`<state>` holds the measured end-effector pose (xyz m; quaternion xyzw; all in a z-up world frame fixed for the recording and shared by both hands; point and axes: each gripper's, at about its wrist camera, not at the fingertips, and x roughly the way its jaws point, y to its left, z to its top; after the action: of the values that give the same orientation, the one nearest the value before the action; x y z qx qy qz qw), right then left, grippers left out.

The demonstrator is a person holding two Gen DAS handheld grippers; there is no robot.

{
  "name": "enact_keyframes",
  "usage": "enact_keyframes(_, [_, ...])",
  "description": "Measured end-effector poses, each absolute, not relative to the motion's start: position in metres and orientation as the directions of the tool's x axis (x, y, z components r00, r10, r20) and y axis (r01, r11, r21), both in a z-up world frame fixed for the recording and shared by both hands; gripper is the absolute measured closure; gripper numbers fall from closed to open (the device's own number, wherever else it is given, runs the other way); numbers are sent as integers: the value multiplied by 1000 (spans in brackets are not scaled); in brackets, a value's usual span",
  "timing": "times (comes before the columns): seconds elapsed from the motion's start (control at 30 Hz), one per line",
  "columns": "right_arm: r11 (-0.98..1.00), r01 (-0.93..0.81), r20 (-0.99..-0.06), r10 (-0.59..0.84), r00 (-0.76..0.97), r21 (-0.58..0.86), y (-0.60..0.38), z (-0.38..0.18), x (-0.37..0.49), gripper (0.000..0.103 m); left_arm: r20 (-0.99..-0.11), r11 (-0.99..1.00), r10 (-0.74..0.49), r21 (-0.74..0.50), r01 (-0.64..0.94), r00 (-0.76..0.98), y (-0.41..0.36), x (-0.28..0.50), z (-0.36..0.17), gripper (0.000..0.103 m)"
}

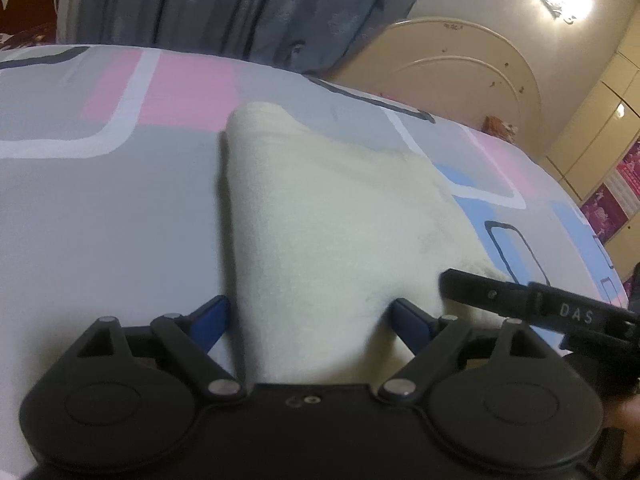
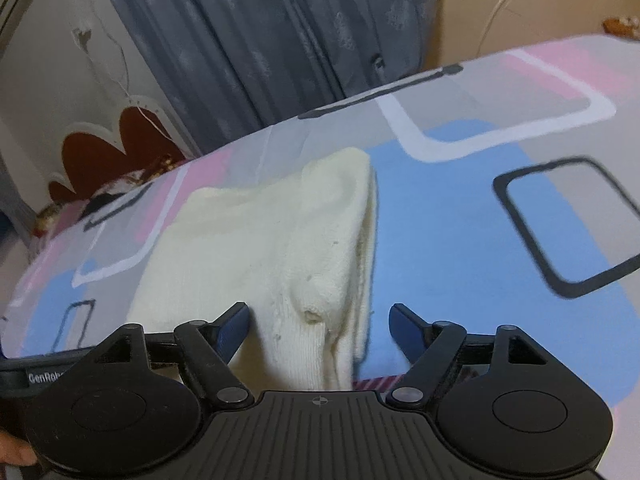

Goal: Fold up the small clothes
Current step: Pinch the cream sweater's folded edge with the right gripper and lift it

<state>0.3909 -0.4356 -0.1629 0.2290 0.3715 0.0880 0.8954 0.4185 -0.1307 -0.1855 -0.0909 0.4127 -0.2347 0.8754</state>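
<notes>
A cream knitted garment lies folded into a long narrow shape on the patterned bedsheet. My left gripper stands open over its near end, with its blue fingertips on either side of the cloth and not pressing it. In the right wrist view the same garment shows a doubled edge on its right side. My right gripper is open too, astride the near right corner of the cloth. Its black arm reaches in from the right in the left wrist view.
The sheet has grey, pink and blue blocks and covers a bed. A grey curtain hangs behind it. A cream headboard and cupboards stand at the far right. A hand shows at the lower left.
</notes>
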Motion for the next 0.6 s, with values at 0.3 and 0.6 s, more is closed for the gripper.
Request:
enact_keyframes(0.3, [805, 18, -586, 415, 697, 592, -451, -171, 398, 45, -643, 826, -564, -456, 332, 518, -126, 423, -186, 51])
enact_keyframes(0.6, [804, 14, -586, 421, 693, 594, -440, -165, 399, 67, -639, 843, -538, -393, 369, 550, -137, 415, -175, 67])
